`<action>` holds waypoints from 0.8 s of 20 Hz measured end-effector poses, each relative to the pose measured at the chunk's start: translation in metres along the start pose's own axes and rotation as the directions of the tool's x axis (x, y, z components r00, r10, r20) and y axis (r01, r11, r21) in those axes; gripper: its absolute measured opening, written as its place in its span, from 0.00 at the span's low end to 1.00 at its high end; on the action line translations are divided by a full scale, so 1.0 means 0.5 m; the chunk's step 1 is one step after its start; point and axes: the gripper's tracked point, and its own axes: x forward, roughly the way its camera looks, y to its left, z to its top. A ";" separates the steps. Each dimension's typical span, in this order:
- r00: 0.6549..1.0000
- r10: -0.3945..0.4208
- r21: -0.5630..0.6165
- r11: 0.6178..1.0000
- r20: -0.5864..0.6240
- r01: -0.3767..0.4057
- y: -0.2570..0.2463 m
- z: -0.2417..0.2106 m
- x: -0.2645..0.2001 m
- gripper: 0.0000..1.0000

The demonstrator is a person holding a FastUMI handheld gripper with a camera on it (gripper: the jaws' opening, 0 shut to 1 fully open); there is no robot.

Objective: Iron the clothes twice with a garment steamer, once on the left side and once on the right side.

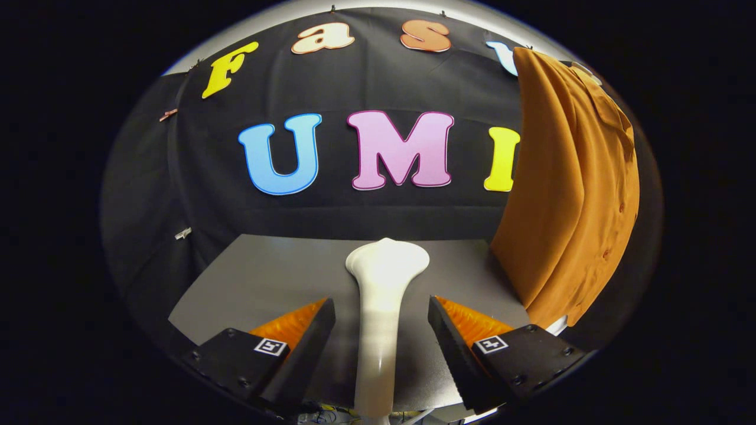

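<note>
The steamer (384,295) stood at bottom centre between the fingers of the gripper (382,321), which were spread wide and touched nothing, presumably aligned for grasping. The shirt (567,195) was hung at right, presumably for reachable passes.

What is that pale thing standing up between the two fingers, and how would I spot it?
Start at the grey table before the black cloth wall. A garment steamer stands on it, its slim handle between the open gripper fingers, untouched by either. It is cream-white with a flared head, unlike the orange shirt hanging beside it.
</note>
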 end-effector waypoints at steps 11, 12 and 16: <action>0.983 -0.003 -0.005 1.000 -0.184 0.002 -0.002 -0.078 0.054 0.69; 0.984 -0.002 -0.012 1.000 -0.176 0.000 -0.002 -0.083 0.062 0.57; 0.986 0.036 -0.035 0.999 -0.166 -0.042 0.017 -0.079 0.054 0.39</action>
